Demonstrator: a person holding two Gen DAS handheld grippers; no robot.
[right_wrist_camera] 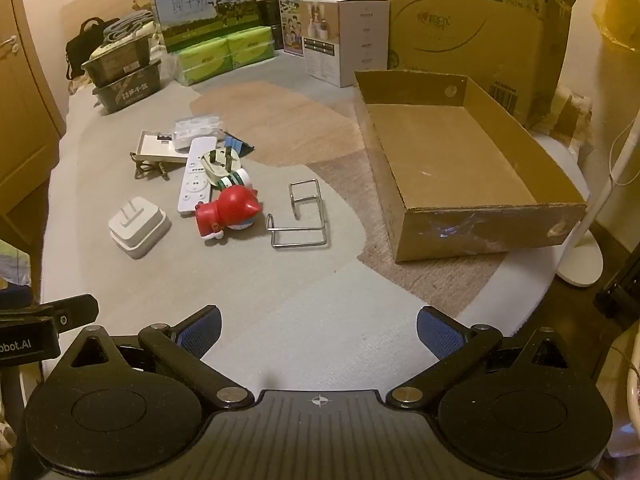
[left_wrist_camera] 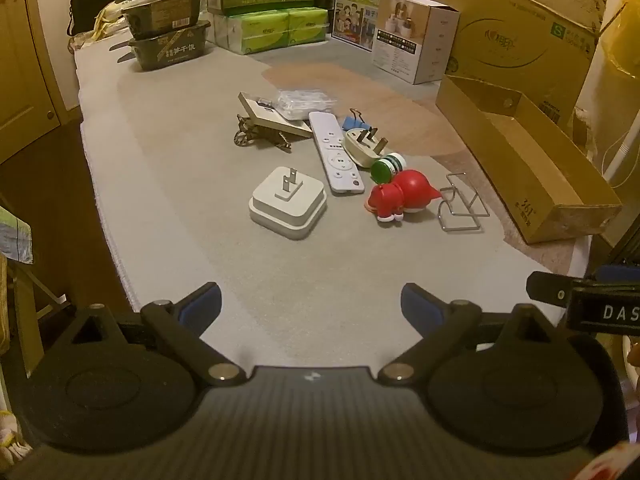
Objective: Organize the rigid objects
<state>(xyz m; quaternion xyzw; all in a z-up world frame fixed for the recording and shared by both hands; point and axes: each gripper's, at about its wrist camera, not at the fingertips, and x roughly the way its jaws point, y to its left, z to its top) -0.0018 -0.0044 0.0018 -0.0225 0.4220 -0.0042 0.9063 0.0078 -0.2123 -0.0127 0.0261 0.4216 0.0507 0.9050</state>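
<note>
Both grippers hover low over a grey mat, pointing downward. The left gripper (left_wrist_camera: 311,300) has its fingers spread wide, holding nothing. The right gripper (right_wrist_camera: 319,324) is likewise released and empty.

In the middle of the left wrist view lies a loose cluster: a white square plug adapter (left_wrist_camera: 287,207) with prongs up, a white remote control (left_wrist_camera: 335,152), a cream plug (left_wrist_camera: 362,145) touching the remote, a green-capped bottle (left_wrist_camera: 385,168), a red toy figure (left_wrist_camera: 396,195) on its side, and a bent wire stand (left_wrist_camera: 462,208) just right of it.

In the right wrist view, an open cardboard box (right_wrist_camera: 484,228) sits at centre right, well apart from the cluster.
</note>
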